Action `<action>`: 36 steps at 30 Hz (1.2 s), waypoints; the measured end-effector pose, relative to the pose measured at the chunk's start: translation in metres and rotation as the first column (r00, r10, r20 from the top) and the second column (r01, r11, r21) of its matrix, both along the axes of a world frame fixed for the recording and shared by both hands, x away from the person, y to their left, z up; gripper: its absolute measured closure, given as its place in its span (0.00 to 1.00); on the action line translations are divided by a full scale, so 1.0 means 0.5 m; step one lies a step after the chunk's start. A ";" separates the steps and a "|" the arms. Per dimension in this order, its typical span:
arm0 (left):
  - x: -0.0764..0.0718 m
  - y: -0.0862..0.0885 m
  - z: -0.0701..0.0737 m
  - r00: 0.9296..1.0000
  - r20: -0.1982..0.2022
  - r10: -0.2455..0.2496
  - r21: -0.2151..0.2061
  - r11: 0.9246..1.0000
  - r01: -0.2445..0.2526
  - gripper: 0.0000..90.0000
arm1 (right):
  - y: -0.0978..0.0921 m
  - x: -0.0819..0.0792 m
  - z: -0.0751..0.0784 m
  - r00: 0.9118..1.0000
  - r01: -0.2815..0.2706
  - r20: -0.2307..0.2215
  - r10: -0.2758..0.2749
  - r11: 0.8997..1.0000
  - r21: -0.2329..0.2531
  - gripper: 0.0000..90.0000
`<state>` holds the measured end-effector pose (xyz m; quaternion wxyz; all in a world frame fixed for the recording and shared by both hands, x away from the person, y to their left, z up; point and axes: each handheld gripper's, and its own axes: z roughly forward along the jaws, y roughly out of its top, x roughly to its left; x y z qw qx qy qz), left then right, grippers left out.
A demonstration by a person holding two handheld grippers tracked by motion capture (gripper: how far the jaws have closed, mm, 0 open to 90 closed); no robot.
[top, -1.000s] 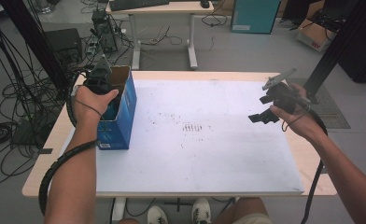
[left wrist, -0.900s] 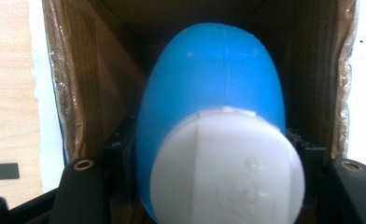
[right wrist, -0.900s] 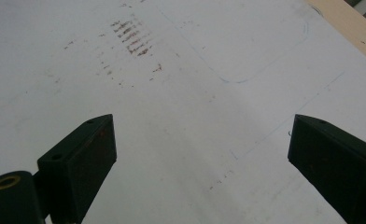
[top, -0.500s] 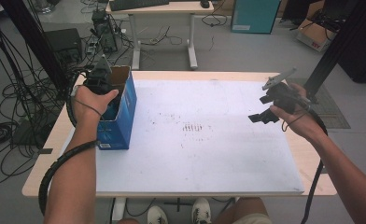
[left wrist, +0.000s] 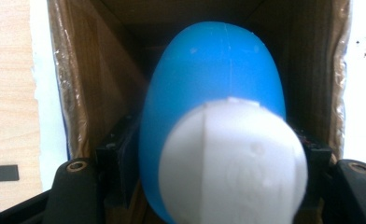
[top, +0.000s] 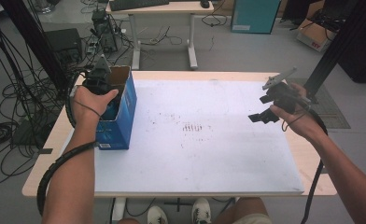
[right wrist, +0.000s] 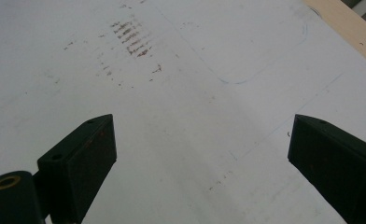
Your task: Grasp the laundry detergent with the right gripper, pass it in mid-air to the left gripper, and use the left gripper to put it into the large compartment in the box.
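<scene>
A blue cardboard box (top: 120, 116) stands open-topped at the table's left side. My left gripper (top: 107, 99) reaches down into it. In the left gripper view its jaws press both sides of a blue bottle (left wrist: 214, 79) with a white cap (left wrist: 232, 163), held between the box's brown inner walls (left wrist: 87, 70). My right gripper (top: 265, 108) hangs above the right part of the white sheet (top: 195, 140). Its jaws stand wide apart with nothing between them (right wrist: 200, 144), over the smudged sheet (right wrist: 172, 70).
The wooden table edge (top: 307, 154) shows past the sheet at the right. Dark smudges (top: 193, 127) mark the sheet's middle. Cables (top: 13, 116) lie on the floor at the left, and another desk (top: 162, 9) stands behind.
</scene>
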<state>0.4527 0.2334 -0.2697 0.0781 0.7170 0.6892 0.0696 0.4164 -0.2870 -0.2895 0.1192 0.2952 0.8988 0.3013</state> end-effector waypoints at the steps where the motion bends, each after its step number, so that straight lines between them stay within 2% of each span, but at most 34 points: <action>1: -0.001 0.000 0.003 1.000 0.003 -0.003 0.003 1.000 0.003 0.36 | 0.000 0.001 0.000 1.000 -0.005 0.002 0.005 1.000 0.000 0.09; 6: -0.006 -0.003 0.025 1.000 0.023 -0.007 0.016 1.000 0.007 0.35 | 0.008 0.002 0.004 1.000 -0.008 0.007 0.007 1.000 0.003 0.09; 15: -0.019 -0.006 0.053 0.999 0.030 -0.029 0.050 0.998 0.027 0.35 | 0.015 0.001 0.012 1.000 -0.012 0.019 0.012 1.000 0.006 0.09; 19: -0.029 -0.009 0.066 0.998 0.041 -0.039 0.046 0.998 0.037 0.34 | 0.012 -0.003 0.015 1.000 -0.005 0.019 0.005 1.000 0.008 0.09; 26: -0.049 -0.021 0.106 0.996 0.073 -0.058 0.048 0.997 0.055 0.31 | 0.014 -0.007 0.022 1.000 0.006 0.016 -0.006 1.000 0.012 0.09; 27: -0.052 -0.024 0.114 0.995 0.078 -0.065 0.048 0.997 0.062 0.30 | 0.013 -0.005 0.022 1.000 -0.005 0.019 0.005 1.000 0.008 0.09; 30: -0.061 -0.041 0.134 0.991 0.099 -0.091 0.060 0.995 0.085 0.27 | 0.015 -0.006 0.022 1.000 0.007 0.016 -0.007 1.000 0.016 0.08; 36: -0.068 -0.093 0.162 0.978 0.133 -0.164 0.032 0.986 0.161 0.22 | 0.022 0.001 0.016 1.000 0.009 -0.006 -0.009 1.000 -0.004 0.08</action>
